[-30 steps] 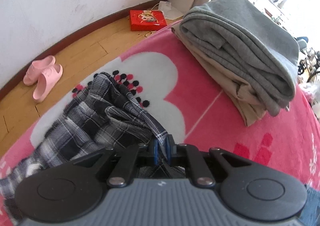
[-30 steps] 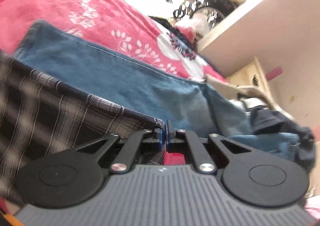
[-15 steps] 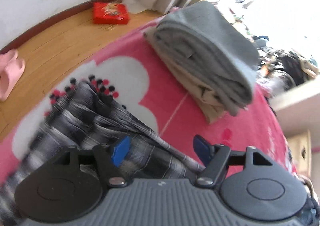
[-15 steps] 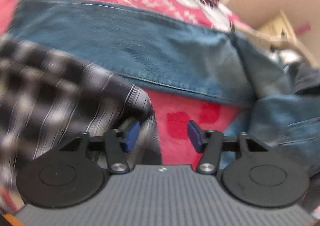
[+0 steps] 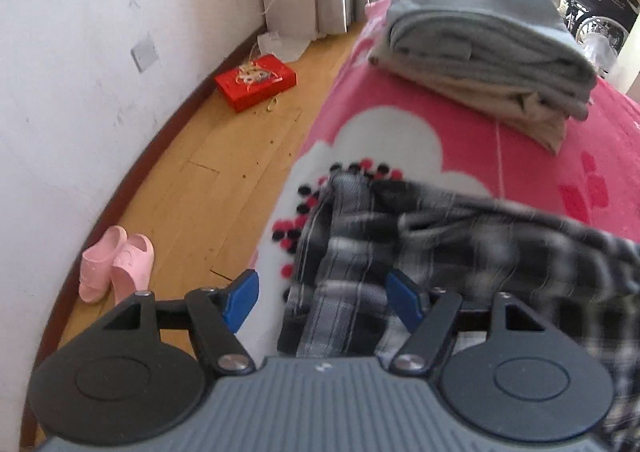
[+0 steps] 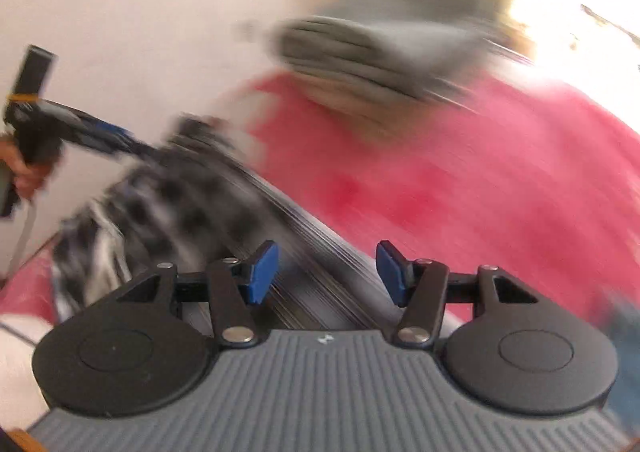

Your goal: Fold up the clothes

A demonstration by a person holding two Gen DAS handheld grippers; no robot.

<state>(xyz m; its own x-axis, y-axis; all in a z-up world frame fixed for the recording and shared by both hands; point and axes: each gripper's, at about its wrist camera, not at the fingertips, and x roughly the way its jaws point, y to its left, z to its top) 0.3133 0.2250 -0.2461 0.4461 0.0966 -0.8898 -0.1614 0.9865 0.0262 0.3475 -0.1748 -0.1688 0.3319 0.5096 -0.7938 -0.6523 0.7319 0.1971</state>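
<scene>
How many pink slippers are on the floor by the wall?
2. The pink slippers sit side by side on the wooden floor near the white wall: one nearer the wall, the other touching it on the bed side. None seem hidden.

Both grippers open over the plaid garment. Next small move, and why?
Probably close the left gripper on the plaid garment edge lying between its open fingers. The garment lies rumpled, unfolded, on the pink blanket; the right gripper is open too, its view blurred.
</scene>
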